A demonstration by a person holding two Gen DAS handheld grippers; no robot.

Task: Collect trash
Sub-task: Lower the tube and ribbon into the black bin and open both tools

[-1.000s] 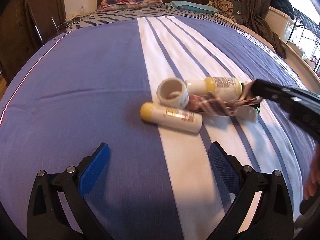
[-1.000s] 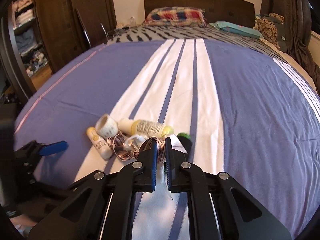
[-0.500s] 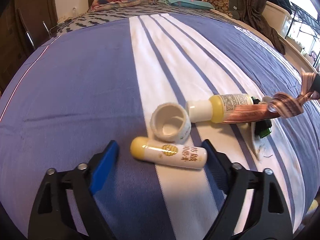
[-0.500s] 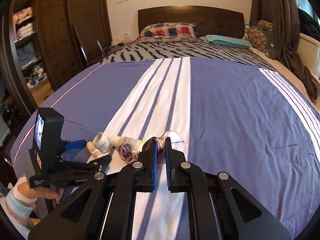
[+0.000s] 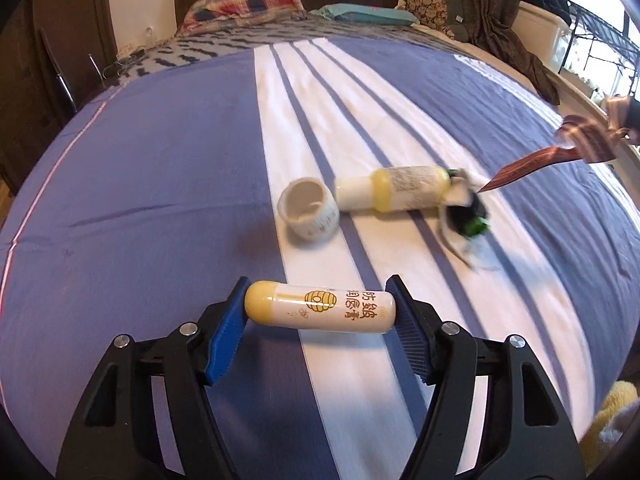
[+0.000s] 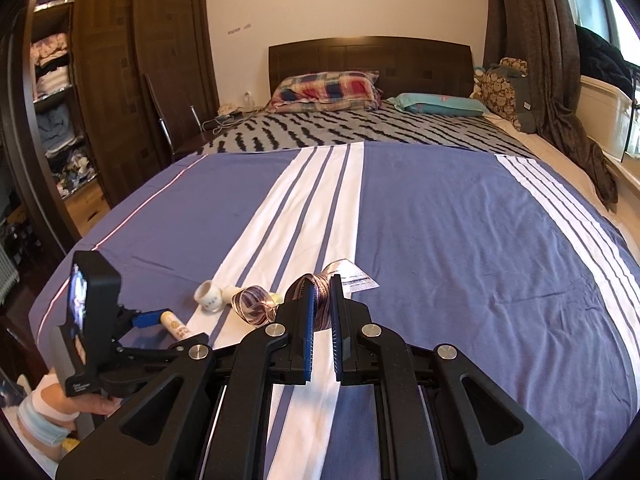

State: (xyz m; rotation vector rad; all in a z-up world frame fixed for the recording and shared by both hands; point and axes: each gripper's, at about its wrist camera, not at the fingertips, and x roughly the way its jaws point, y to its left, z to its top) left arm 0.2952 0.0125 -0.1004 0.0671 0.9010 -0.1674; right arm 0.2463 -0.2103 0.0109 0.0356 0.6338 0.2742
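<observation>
Closing left tool (image 5: 320, 312) now around lip-balm tube (image 5: 320, 312), ribbon (image 5: 560, 156) lifted away.

On the bed (image 5: 160, 184) a lip balm tube (image 5: 320, 312) lies crosswise between the left gripper (image 5: 318, 320) jaws. Behind it sit a small jar (image 5: 308, 214) and, touching its right side, a bottle (image 5: 394, 194) (lying down). Pillows (image 6: 326, 90) lie at the headboard (image 6: 368, 56).
</observation>
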